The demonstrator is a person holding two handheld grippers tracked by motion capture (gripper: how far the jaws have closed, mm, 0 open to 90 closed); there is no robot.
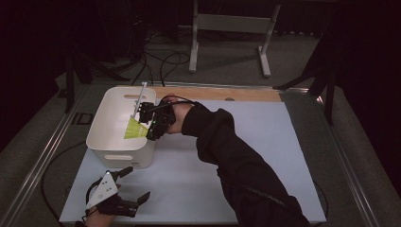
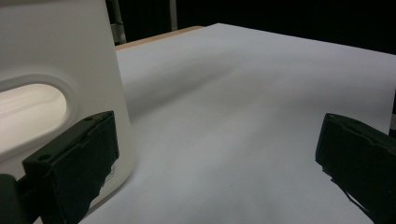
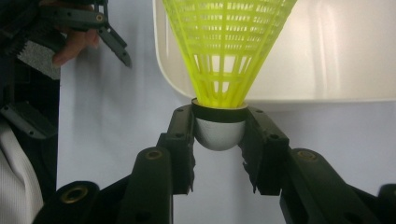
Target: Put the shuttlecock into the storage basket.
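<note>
Shuttlecock (image 3: 224, 60), yellow-green mesh skirt, white rounded cap: your right gripper (image 3: 218, 140) has its fingers (image 3: 182, 140) clenched on the cap, one pad on each side, skirt pointing away from you. In the high view the shuttlecock (image 1: 134, 128) sits over the near right part of the bin's opening, just inside its right rim.

Bin (image 1: 111, 124), white, rounded corners, slot handles in the end walls: it stands on the left part of the tabletop (image 1: 265, 142), its near wall well back from the tabletop's front edge. From your right gripper's view the bin's rim (image 3: 280, 99) runs straight across just behind the cap.

Left gripper (image 1: 135, 187): fingers released and spread wide, nothing between them, held low near the front left corner of the tabletop. Its own view puts the bin wall (image 2: 70, 93) just beside the left finger (image 2: 79, 172), whether touching you cannot tell.

Open room: white sheet bare from the bin's right wall to the right edge, apart from your sleeve (image 1: 236, 161).
</note>
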